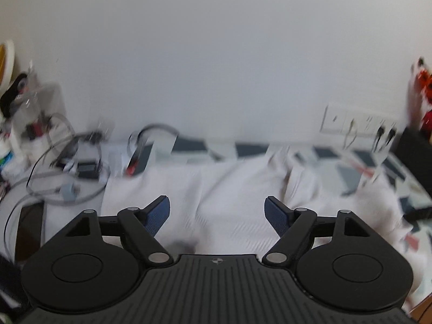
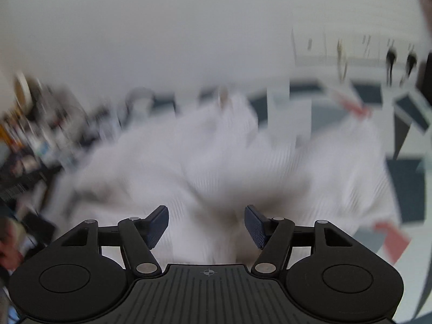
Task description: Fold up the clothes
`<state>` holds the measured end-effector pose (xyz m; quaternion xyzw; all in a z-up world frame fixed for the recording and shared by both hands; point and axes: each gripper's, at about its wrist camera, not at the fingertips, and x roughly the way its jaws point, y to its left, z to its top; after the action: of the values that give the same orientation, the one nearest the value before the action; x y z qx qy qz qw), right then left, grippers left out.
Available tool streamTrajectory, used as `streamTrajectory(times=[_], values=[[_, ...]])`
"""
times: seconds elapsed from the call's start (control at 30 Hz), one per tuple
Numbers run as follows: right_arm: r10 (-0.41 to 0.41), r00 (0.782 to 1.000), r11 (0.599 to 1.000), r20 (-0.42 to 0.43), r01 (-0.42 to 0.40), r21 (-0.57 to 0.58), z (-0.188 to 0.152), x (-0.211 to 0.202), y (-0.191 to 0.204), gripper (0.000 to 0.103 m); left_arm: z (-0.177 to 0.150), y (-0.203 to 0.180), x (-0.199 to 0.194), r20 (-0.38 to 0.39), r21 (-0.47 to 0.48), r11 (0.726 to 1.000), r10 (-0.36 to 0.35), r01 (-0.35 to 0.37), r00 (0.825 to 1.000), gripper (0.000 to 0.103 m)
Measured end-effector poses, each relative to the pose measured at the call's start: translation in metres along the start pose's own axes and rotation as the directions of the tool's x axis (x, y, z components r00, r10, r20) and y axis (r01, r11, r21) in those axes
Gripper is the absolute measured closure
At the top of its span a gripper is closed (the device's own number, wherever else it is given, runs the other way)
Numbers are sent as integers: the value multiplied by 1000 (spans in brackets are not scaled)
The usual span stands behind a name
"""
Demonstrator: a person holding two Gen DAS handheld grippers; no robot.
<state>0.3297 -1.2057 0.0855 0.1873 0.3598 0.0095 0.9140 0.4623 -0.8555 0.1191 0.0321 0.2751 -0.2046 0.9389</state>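
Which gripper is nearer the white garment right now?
Right, probably. The right gripper hangs open close over the white garment, which fills its view. The left gripper, also open, looks higher above it.

Clutter lying along a plain wall

Grey cables (image 1: 54, 172) are coiling at left; a patterned sheet (image 1: 378, 167) is spreading beneath a white socket strip (image 1: 356, 122).

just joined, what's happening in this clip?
A person holds a gripper in each hand over a white garment lying rumpled on a patterned bedspread. The left gripper and the right gripper are both open and hold nothing. No neat fold is visible yet. Both views are motion-blurred, the right one more so. Cables and clutter sit at the left.
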Motion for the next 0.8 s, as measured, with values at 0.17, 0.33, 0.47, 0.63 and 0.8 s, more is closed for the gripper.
streamTrajectory(times=[0.17, 0.33, 0.47, 0.63, 0.8], values=[[-131, 970, 991, 207, 126, 39, 67, -45, -54, 44, 14, -18, 19, 12, -15, 998, -56, 56, 998, 18], [-295, 941, 953, 166, 277, 123, 89, 0, -135, 47, 3, -42, 70, -134, -122, 992, -54, 38, 990, 18], [-374, 927, 905, 24, 360, 228, 71, 79, -209, 57, -4, -77, 116, -236, -164, 986, -74, 36, 969, 18], [-328, 944, 910, -42, 327, 255, 56, 144, -258, 58, 11, -97, 165, -252, -24, 999, 23, -30, 967, 18], [-291, 956, 926, -46, 294, 237, 54, 159, -264, 97, 27, -88, 204, -296, -40, 993, 94, -110, 951, 18]])
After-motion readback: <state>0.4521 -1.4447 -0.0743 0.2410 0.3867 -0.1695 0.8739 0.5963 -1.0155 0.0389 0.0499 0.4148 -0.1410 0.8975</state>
